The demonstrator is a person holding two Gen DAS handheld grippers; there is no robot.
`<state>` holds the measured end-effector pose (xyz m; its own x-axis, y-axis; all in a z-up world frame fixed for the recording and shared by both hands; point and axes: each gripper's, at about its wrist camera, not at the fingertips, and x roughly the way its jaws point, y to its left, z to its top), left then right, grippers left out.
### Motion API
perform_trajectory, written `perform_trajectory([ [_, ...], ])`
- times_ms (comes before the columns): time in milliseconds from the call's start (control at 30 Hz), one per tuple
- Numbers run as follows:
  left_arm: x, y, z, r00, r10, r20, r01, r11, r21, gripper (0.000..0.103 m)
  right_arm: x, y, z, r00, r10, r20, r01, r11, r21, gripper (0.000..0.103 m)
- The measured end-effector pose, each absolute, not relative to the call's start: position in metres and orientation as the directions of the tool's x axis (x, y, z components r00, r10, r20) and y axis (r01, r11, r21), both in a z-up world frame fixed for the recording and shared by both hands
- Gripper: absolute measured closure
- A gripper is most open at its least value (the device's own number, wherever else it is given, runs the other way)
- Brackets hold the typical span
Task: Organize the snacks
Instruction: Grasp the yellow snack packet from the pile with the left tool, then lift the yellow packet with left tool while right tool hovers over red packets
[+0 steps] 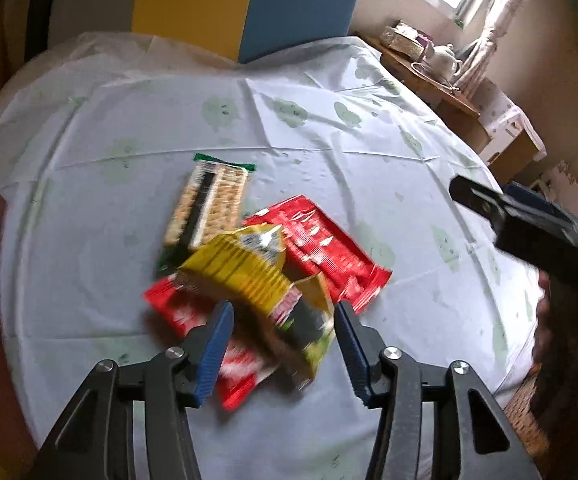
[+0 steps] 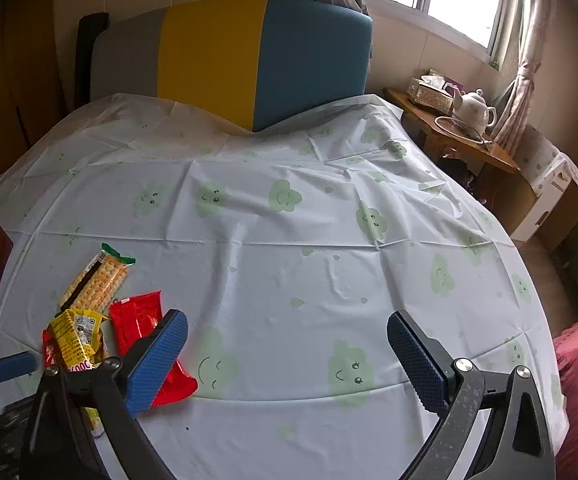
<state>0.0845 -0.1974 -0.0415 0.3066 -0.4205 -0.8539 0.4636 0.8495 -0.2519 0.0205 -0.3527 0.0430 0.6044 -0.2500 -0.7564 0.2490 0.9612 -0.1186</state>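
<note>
The left gripper [image 1: 285,340] straddles the yellow snack packet [image 1: 249,276], which lies atop two red packets [image 1: 321,248] beside a cracker pack [image 1: 209,204] on the tablecloth [image 1: 329,128]; its pads look just clear of the wrapper (motion blur hides actual contact). Best to close on the yellow packet alone, lifting without dragging the red ones. The right gripper [image 2: 285,364] hangs wide open, empty.

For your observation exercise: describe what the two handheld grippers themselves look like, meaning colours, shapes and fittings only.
Both the left gripper and the right gripper have black angular linkage arms with cut-out openings, round silver pivot bolts, and two fingers faced with blue ridged pads. No cables or sleeves are visible.
</note>
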Motion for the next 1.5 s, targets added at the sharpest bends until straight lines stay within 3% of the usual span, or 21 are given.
perform_trajectory([
  [267, 0.109, -0.228, -0.073, 0.284, -0.352, -0.892, 0.433, 0.877, -0.208, 0.051, 0.019, -0.359, 0.047, 0.616, -0.231, -0.753, 0.264, 0.961, -0.079, 0.002],
  [333, 0.110, -0.230, -0.074, 0.311, -0.337, -0.889, 0.452, 0.875, -0.174, 0.071, 0.019, -0.362, 0.047, 0.616, -0.227, -0.754, 0.271, 0.960, -0.067, 0.002],
  [433, 0.111, -0.224, -0.073, 0.291, -0.376, -0.880, 0.477, 0.854, -0.207, 0.077, 0.019, -0.365, 0.046, 0.610, -0.221, -0.761, 0.279, 0.959, -0.055, 0.002],
  [767, 0.064, -0.158, -0.016, 0.384, -0.501, -0.776, 0.564, 0.792, -0.233, 0.078, 0.021, -0.366, 0.037, 0.571, -0.235, -0.786, 0.278, 0.957, -0.084, 0.002],
  [1067, 0.041, -0.080, -0.050, 0.403, -0.336, -0.851, 0.404, 0.900, -0.164, 0.078, 0.024, -0.355, 0.025, 0.529, -0.242, -0.813, 0.231, 0.963, -0.136, 0.002],
  [1267, 0.035, -0.082, -0.070, 0.435, -0.302, -0.848, 0.423, 0.900, -0.104, 0.076, 0.026, -0.348, 0.019, 0.523, -0.207, -0.827, 0.196, 0.973, -0.119, 0.003],
  [1500, 0.031, -0.077, -0.080, 0.467, -0.357, -0.809, 0.454, 0.882, -0.127, 0.071, 0.031, -0.336, 0.013, 0.515, -0.094, -0.852, 0.138, 0.990, -0.026, 0.030],
])
